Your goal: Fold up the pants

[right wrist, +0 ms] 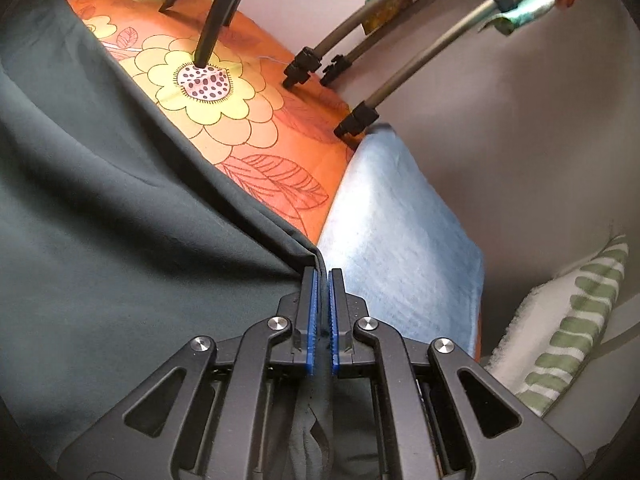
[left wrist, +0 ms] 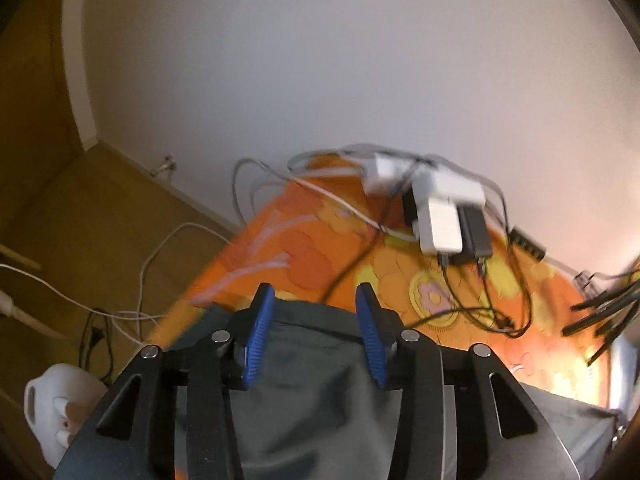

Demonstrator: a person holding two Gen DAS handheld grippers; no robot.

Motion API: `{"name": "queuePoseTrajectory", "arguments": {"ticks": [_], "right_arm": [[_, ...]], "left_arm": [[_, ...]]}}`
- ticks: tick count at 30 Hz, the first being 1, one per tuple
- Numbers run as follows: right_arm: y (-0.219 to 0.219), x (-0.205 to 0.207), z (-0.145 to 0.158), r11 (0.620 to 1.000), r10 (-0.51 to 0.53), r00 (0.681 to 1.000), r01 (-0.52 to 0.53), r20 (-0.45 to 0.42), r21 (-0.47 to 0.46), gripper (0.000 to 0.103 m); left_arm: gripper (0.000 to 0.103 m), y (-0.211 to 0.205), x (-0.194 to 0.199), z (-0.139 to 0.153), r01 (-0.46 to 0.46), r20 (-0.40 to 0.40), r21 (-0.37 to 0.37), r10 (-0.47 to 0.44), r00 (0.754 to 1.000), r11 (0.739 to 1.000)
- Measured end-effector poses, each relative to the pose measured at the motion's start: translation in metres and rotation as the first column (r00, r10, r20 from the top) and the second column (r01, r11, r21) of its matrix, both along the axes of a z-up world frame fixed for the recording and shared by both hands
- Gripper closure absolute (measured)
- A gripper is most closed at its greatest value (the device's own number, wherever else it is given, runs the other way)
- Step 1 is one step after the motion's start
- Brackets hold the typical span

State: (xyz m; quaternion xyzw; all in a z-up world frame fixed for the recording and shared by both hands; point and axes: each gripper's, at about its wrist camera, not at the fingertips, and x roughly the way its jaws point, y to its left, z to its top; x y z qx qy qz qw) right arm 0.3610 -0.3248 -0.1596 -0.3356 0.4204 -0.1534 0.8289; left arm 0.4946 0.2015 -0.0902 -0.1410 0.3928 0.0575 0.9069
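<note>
The dark grey-green pants [right wrist: 100,208] lie spread over an orange flowered cloth [right wrist: 224,120]. My right gripper [right wrist: 323,276] is shut on a corner edge of the pants, with fabric pinched between its blue pads [right wrist: 312,304]. In the left wrist view the pants [left wrist: 316,376] lie under and between the fingers. My left gripper [left wrist: 316,300] is open, its blue pads [left wrist: 260,336] standing apart above the pants' far edge, holding nothing.
White and black chargers [left wrist: 444,216] with tangled cables sit on the orange cloth [left wrist: 320,248] near the wall. Tripod legs [right wrist: 356,120] stand on the cloth's far side. A light blue towel [right wrist: 400,240] and a green-striped pillow [right wrist: 568,320] lie at the right. Floor cables [left wrist: 140,280] at left.
</note>
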Motion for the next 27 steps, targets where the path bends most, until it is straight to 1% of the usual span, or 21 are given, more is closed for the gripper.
{"name": "queuePoseTrajectory", "arguments": {"ticks": [1,3,4,5,6,9,11,15,17,18,20,23,25,26,27], "right_arm": [[0.001,-0.002,0.002,1.0,0.002,1.0,-0.002,-0.002,0.01,0.098],[0.003,-0.007,0.007,1.0,0.009,1.0,-0.009,0.004,0.023,0.083],[0.005,-0.009,0.009,1.0,0.01,1.0,-0.01,0.017,0.025,0.066],[0.007,-0.014,0.014,0.999,0.01,0.999,-0.011,0.037,0.032,0.052],[0.009,-0.018,0.019,0.999,0.009,0.998,-0.011,0.054,0.043,0.049],[0.021,-0.035,0.036,0.994,0.014,0.995,-0.025,0.104,0.108,0.048],[0.038,-0.048,0.049,0.985,0.041,0.992,-0.061,0.121,0.161,0.048],[0.093,-0.08,0.065,0.953,0.15,0.983,-0.171,0.102,0.25,0.048],[0.123,-0.098,0.067,0.925,0.207,0.975,-0.221,0.079,0.308,0.047],[0.134,-0.104,0.066,0.912,0.225,0.972,-0.234,0.066,0.337,0.047],[0.156,-0.116,0.061,0.886,0.251,0.967,-0.246,0.038,0.393,0.047],[0.174,-0.132,0.044,0.858,0.268,0.963,-0.245,0.012,0.452,0.047],[0.178,-0.14,0.029,0.846,0.268,0.963,-0.23,-0.011,0.48,0.047],[0.179,-0.142,0.02,0.841,0.266,0.964,-0.221,-0.023,0.494,0.047],[0.178,-0.143,0.014,0.838,0.265,0.964,-0.214,-0.032,0.503,0.047]], "left_arm": [[0.06,0.011,-0.009,0.006,-0.008,0.016,-0.011,0.008,1.0,1.0],[0.058,0.032,-0.028,0.011,-0.023,0.032,-0.014,0.024,0.999,1.0],[0.058,0.042,-0.039,0.012,-0.028,0.033,-0.009,0.028,0.999,1.0],[0.058,0.051,-0.048,0.01,-0.033,0.029,-0.005,0.033,0.999,0.999],[0.058,0.06,-0.057,0.006,-0.04,0.021,-0.007,0.04,0.999,0.999],[0.058,0.079,-0.073,-0.016,-0.037,-0.03,-0.062,0.035,0.999,0.997],[0.058,0.08,-0.074,-0.029,-0.021,-0.049,-0.096,0.016,0.999,0.995],[0.057,0.067,-0.066,-0.048,0.021,-0.067,-0.119,-0.029,0.997,0.993],[0.051,0.063,-0.062,-0.055,0.021,-0.076,-0.12,-0.03,0.997,0.993],[0.049,0.061,-0.059,-0.059,0.018,-0.084,-0.117,-0.028,0.996,0.993],[0.049,0.057,-0.053,-0.066,0.006,-0.11,-0.111,-0.018,0.994,0.994],[0.049,0.049,-0.053,-0.069,0.009,-0.099,-0.083,-0.017,0.995,0.996],[0.05,0.045,-0.053,-0.071,0.013,-0.091,-0.058,-0.018,0.996,0.998],[0.053,0.044,-0.053,-0.071,0.012,-0.086,-0.045,-0.016,0.996,0.999],[0.066,0.043,-0.053,-0.071,0.011,-0.084,-0.036,-0.014,0.996,0.999]]}}
